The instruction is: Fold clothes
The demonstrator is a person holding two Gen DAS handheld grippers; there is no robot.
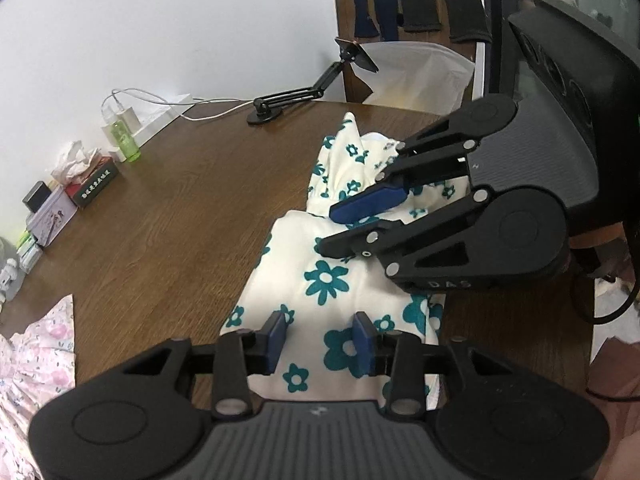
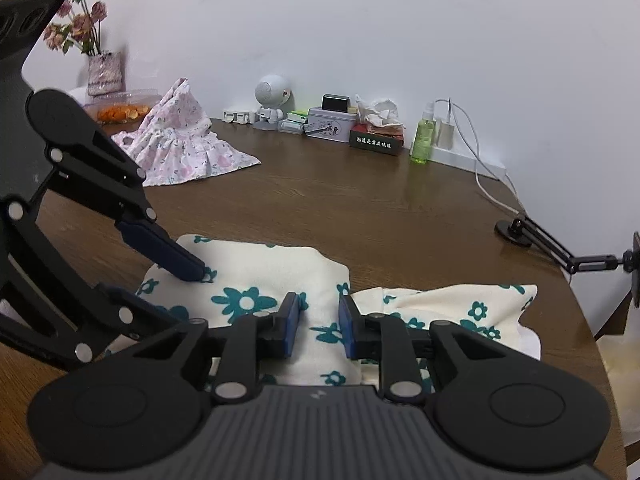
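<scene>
- The table [image 2: 360, 208], dark brown wood with a rounded edge, carries everything; a white wall stands behind it.
- The task's cream garment with teal flowers [image 1: 320, 280] lies partly folded on the table, under and ahead of both claws.
- The left claw [image 1: 322, 342] hovers over the garment's near end, its blue pads apart with cloth showing between them but not pinched.
- The right claw [image 2: 319, 326] sits low over the garment's middle fold, pads apart with cloth in the gap; whether they press on it cannot be told. In the left wrist view it reaches in from the right, just ahead of the left claw.
- A pink floral dress [image 2: 180, 144] lies heaped well beyond the left claw, apart from the garment.
- A wooden chair [image 1: 352, 40] draped with dark cloths stands past the table's far side.
- A black phone holder arm [image 1: 296, 96] stands on the table beyond the garment.
- Along the wall: a tissue box [image 2: 378, 136], a tin [image 2: 330, 124], a green spray bottle [image 2: 422, 140], a small white robot figure [image 2: 272, 102], a vase of dried roses [image 2: 102, 68].
</scene>
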